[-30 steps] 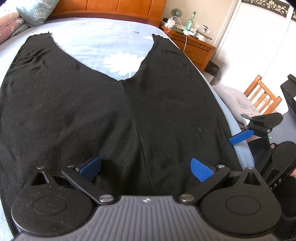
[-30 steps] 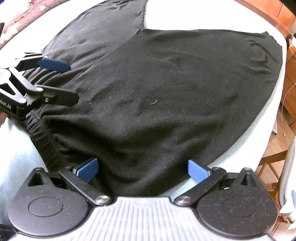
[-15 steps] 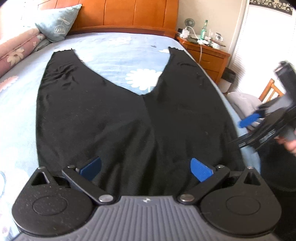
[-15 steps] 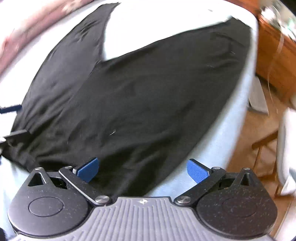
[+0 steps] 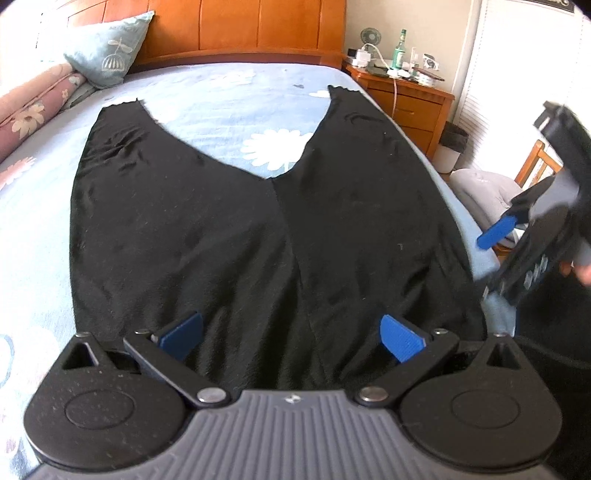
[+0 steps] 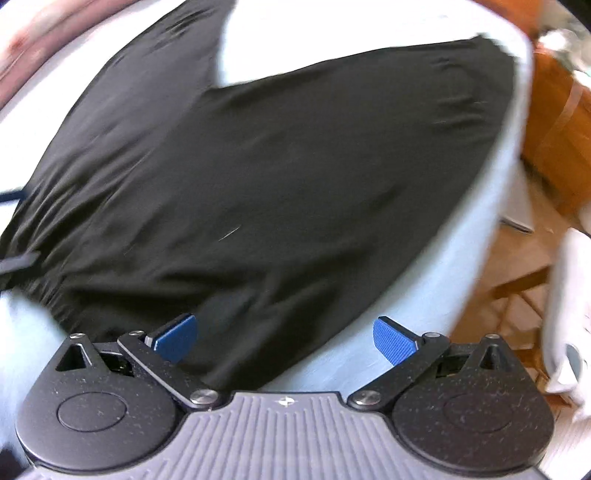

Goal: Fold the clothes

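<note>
Left wrist view: black trousers flat on bed, unfolded; my left claw and right claw spread, empty. Next: pinch waistband.

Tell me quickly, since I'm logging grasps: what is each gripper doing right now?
Left gripper: open, holding nothing, above the black trousers.
Right gripper: open, holding nothing.

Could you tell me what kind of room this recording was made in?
Most likely a home bedroom: black trousers lie spread on a bed with a flowered blue sheet, backed by a wooden headboard, with a pillow and a cluttered nightstand beside it.
</note>
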